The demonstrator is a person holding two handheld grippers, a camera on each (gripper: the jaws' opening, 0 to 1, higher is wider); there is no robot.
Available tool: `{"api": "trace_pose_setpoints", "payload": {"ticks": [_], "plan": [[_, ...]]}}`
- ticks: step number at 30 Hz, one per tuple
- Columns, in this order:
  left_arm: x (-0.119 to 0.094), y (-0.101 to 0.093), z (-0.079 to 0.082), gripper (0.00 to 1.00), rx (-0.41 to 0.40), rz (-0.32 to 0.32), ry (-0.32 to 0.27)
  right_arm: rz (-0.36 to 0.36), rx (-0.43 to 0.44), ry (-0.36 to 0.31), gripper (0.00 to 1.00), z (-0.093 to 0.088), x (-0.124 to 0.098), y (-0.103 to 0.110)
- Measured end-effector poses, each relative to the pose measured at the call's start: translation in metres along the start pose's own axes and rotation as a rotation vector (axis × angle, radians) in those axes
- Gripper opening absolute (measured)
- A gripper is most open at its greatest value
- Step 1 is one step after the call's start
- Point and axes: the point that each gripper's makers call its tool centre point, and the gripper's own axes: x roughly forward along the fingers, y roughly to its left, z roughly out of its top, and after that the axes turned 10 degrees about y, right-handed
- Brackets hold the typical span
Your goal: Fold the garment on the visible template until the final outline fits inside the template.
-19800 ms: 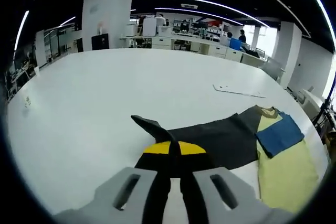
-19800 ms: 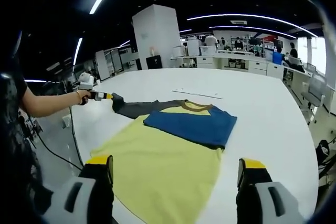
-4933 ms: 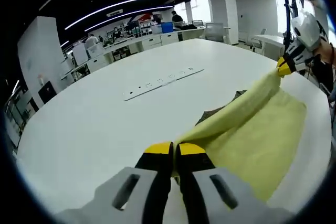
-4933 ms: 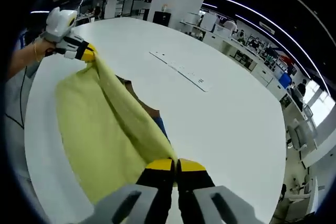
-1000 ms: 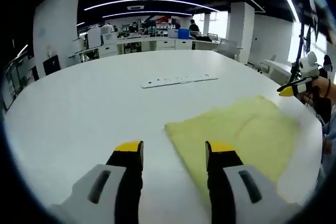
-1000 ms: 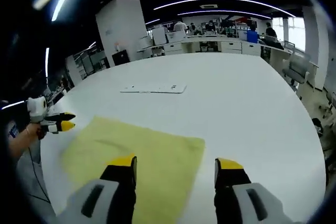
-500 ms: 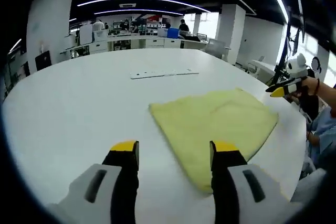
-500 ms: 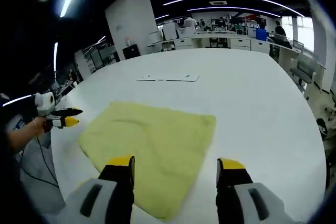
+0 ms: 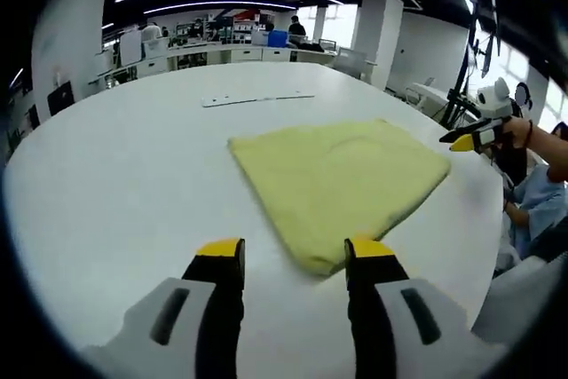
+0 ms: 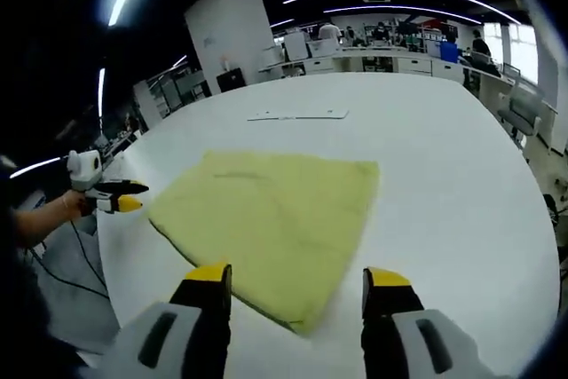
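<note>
Fingers [image 9: 222,259] of the left gripper [image 9: 293,259] stand spread with nothing between them in the left gripper view. Ahead lies the folded yellow garment [image 9: 342,170] flat on the white table [image 9: 115,184], its long axis running from near the right finger away toward the right gripper [image 9: 463,139], whose state I cannot tell there.

Right gripper view: the right gripper [image 10: 293,281] is spread and holding nothing; the garment's [image 10: 275,210] nearest corner points between its fingers [image 10: 209,281], apart from them. The left gripper [image 10: 120,201] hovers beside the cloth's far left corner.
</note>
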Motion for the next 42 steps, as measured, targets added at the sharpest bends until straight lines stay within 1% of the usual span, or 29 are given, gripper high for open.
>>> {"api": "trace_pose_setpoints", "payload": {"ticks": [2,3,6,10,11,14,16,20,26,32,35,39,42], "plan": [[0.000,-0.002,-0.005,0.41,-0.004,-0.004,0.009,0.004,-0.001,0.005,0.55,-0.006,0.000,0.001],[0.000,-0.003,-0.007,0.41,-0.006,-0.006,0.013,0.009,-0.003,0.020,0.55,-0.011,0.000,0.003],[0.002,-0.005,-0.016,0.40,-0.006,-0.012,0.031,0.010,-0.014,0.032,0.53,-0.020,0.004,0.001],[0.004,-0.007,-0.020,0.38,-0.015,-0.022,0.035,0.021,-0.010,0.033,0.42,-0.028,0.005,0.003],[0.004,-0.008,-0.020,0.37,-0.017,-0.025,0.035,0.022,-0.012,0.030,0.41,-0.029,0.005,0.003],[0.005,-0.010,-0.022,0.31,-0.021,-0.034,0.036,0.018,-0.012,0.025,0.37,-0.033,0.006,0.002],[0.006,-0.012,-0.023,0.27,-0.025,-0.038,0.036,0.019,-0.004,0.024,0.33,-0.036,0.008,0.002],[0.011,-0.013,-0.027,0.21,-0.038,-0.048,0.039,0.009,-0.014,0.030,0.25,-0.039,0.009,0.001],[0.015,-0.018,-0.027,0.18,-0.057,-0.066,0.029,0.013,0.012,0.025,0.23,-0.044,0.010,0.002],[0.021,-0.017,-0.024,0.11,-0.083,-0.062,0.020,0.010,0.031,0.019,0.17,-0.046,0.012,0.001],[0.023,-0.016,-0.025,0.10,-0.110,-0.066,0.024,0.008,0.049,0.010,0.13,-0.046,0.011,-0.002],[0.023,-0.018,-0.025,0.09,-0.120,-0.071,0.019,-0.007,0.049,-0.001,0.05,-0.045,0.010,-0.006],[0.023,-0.018,-0.025,0.09,-0.126,-0.075,0.017,-0.002,0.065,-0.010,0.03,-0.045,0.011,-0.007]]}}
